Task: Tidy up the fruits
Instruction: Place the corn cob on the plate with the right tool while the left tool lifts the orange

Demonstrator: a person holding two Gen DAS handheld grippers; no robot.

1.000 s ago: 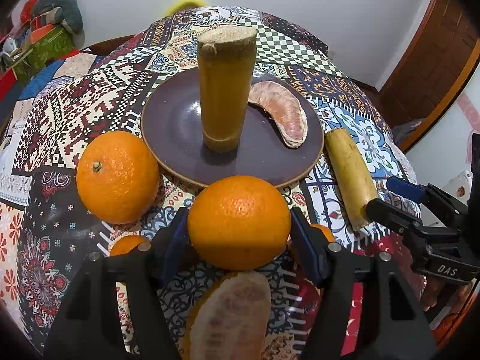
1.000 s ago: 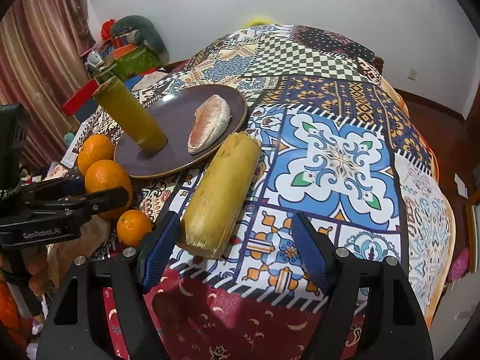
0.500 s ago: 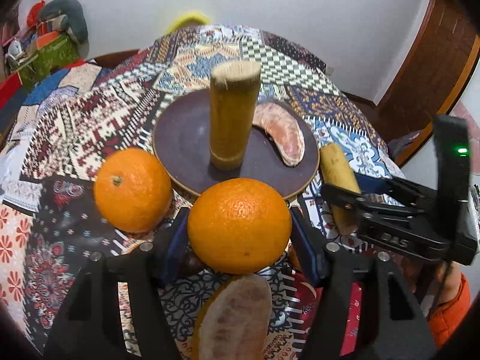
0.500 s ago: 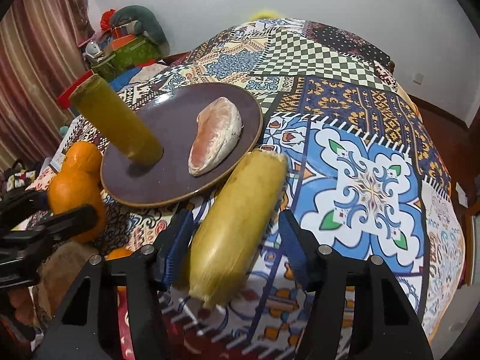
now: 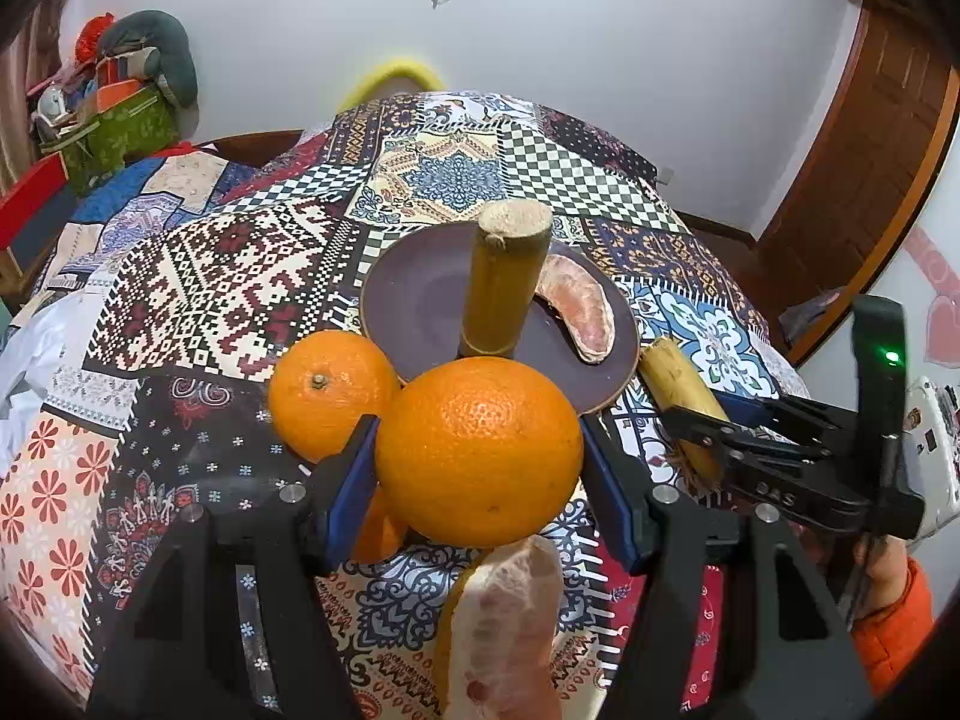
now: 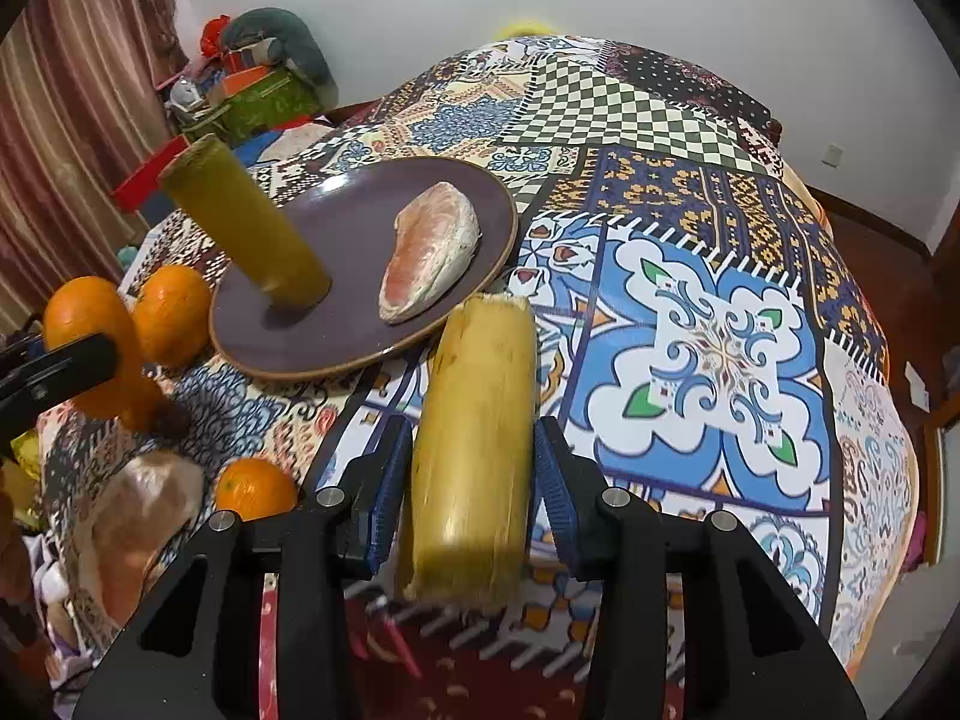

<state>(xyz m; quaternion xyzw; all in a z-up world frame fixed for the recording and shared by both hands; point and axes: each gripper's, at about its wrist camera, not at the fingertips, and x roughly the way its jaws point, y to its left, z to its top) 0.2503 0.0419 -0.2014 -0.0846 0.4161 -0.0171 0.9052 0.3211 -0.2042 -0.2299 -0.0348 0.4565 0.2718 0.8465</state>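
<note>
Large orange (image 5: 479, 450): clamped between the blue pads of the left gripper (image 5: 477, 471), held clear of the patterned tablecloth (image 5: 228, 294), in front of the plate's near rim.

Lying cane piece (image 6: 474, 450): yellow stalk section on the cloth just beside the plate, one end toward the rim. It sits between the fingers of the right gripper (image 6: 474, 492), whose jaws are closing around it; the right pad looks to be against it, and on the left it is too close to tell whether a sliver of gap remains.

Purple plate (image 5: 414, 300): carries an upright cane piece (image 5: 504, 282) and a peeled pink pomelo wedge (image 5: 579, 315) beside it.

Second orange (image 5: 327, 393): on the cloth left of the held one, near the plate's edge.

Small orange (image 6: 255, 489): on the cloth, near the right gripper's left finger.

Second pomelo wedge (image 5: 507, 630): on the cloth below the left gripper.

Orange sleeve (image 5: 894, 630): visible behind the right gripper.
</note>
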